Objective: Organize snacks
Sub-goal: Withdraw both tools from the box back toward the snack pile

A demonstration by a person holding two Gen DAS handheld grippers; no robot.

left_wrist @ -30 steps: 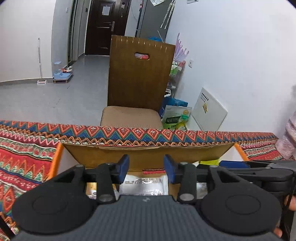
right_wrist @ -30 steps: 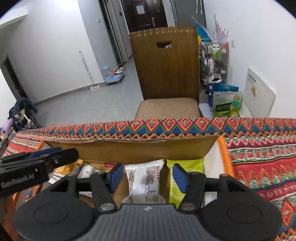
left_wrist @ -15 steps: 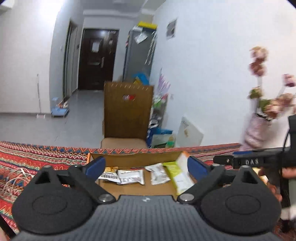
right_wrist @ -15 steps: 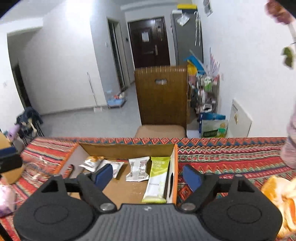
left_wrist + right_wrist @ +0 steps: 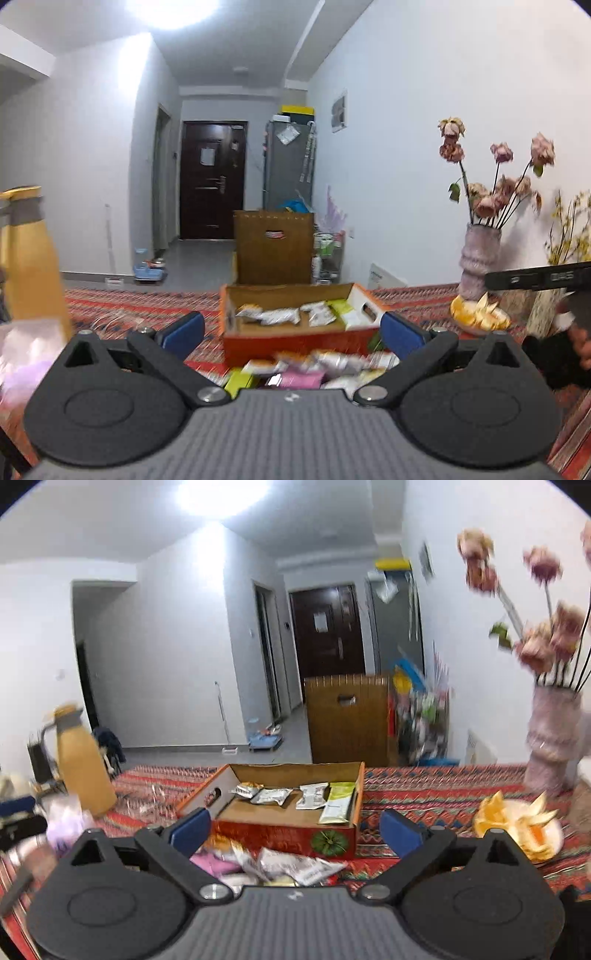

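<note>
Fingers on both grippers are spread wide with nothing between them. On the left gripper (image 5: 291, 330) the blue pads sit at the lower middle of its frame with the jaws at their widest; the right gripper (image 5: 295, 829) looks the same, and its jaws have just been opening too, nothing caught in the gap.

Straight ahead in both views, middle of the frame, is the open cardboard box (image 5: 334, 840) with orange sides and a pumpkin print on the front wall. It sits on a table covered with a red patterned cloth (image 5: 424, 794). Inside, along the back, lie four packets: a crinkled gold-and-white one (image 5: 245, 789), a silvery one (image 5: 273, 796), a white one (image 5: 312, 796) and a long green-and-white packet (image 5: 338, 802) against the right wall.

Right in front of the box, lower middle, there's a loose pile of snack packets (image 5: 280, 864) on the cloth, pink, white and silver, pretty blurry.

Far left is a yellow thermos jug (image 5: 83, 768). On the right, a plate of orange peels (image 5: 517, 827) and a pinkish vase of dried flowers (image 5: 552, 734). A wooden chair back (image 5: 275, 253) stands behind the table.
</note>
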